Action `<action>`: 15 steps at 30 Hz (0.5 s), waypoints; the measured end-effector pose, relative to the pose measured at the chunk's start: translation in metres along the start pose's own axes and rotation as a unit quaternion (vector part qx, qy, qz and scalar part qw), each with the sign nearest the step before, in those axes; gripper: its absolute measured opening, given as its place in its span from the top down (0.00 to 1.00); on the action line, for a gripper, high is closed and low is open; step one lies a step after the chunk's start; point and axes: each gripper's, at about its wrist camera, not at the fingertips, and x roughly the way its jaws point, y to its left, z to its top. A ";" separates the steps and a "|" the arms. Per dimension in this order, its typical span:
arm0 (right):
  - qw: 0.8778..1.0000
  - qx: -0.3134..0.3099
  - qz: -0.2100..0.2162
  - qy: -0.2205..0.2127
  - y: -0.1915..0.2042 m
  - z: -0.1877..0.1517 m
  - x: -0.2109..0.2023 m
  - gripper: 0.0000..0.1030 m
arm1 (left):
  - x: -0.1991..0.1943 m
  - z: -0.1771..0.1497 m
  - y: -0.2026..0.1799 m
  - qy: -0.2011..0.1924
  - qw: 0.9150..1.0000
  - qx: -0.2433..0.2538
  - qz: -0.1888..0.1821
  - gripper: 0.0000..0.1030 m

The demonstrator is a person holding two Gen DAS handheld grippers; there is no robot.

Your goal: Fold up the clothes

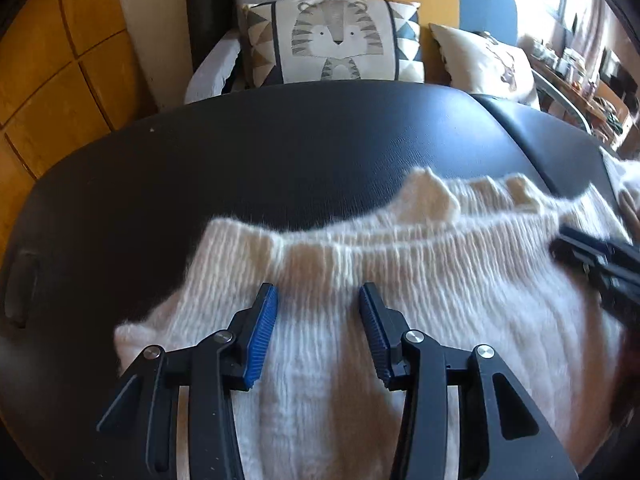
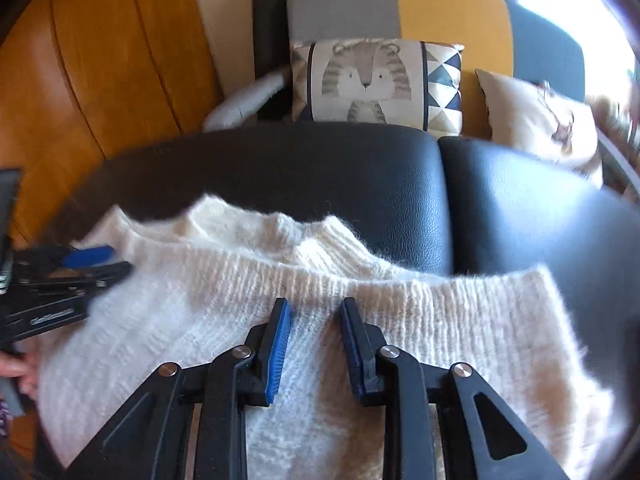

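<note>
In the left wrist view, the left hand-held gripper (image 1: 318,294) is nearest, its blue-padded fingers (image 1: 262,336) standing apart with nothing clamped between them; only the white sweater (image 1: 400,300) shows through the gap. The sweater lies spread on a black padded surface (image 1: 260,152), its ribbed far edge bunched into soft peaks toward the right. The right hand-held gripper (image 1: 592,256) shows at the right edge, low over the same knit. Behind the surface stand a tiger cushion (image 1: 336,40) and a paler cushion (image 1: 484,64).

In the right wrist view, the right hand-held gripper (image 2: 314,306) sits closest, its fingers (image 2: 278,352) parted by a narrower gap and opening slightly, with no fabric pinched; they hover just short of the sweater's (image 2: 200,320) ribbed edge. The left hand-held gripper (image 2: 80,264) lies at the left edge, over the knit. A seam (image 2: 440,200) in the padding runs back from the sweater's right part.

The step in hand looks like taking hold of the far edge at two points to fold it. To do it well, each hand-held gripper should probably come down on the ribbed band itself, catch both layers, and close firmly, since fluffy knit likely slips. The bunched peaks are best smoothed flat before folding, and both hands should lift evenly so the fold line stays straight.
</note>
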 end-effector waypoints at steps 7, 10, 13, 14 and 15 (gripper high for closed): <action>1.000 0.001 -0.002 -0.013 0.006 -0.006 -0.005 0.73 | 0.012 0.008 0.002 -0.042 0.999 -0.019 0.025 0.42; 1.000 0.014 0.013 -0.020 -0.002 -0.008 -0.007 0.73 | 0.007 0.004 0.006 -0.057 0.998 -0.030 0.019 0.42; 0.997 0.047 0.058 -0.021 -0.017 -0.004 -0.009 0.69 | -0.003 -0.003 0.012 -0.056 0.998 -0.036 0.017 0.42; 0.995 0.063 0.071 -0.017 -0.022 -0.001 -0.012 0.69 | -0.006 -0.006 0.013 -0.060 0.997 -0.031 0.024 0.42; 0.994 0.078 0.074 -0.017 -0.027 0.000 -0.016 0.69 | -0.007 -0.010 0.014 -0.062 0.997 -0.025 0.033 0.41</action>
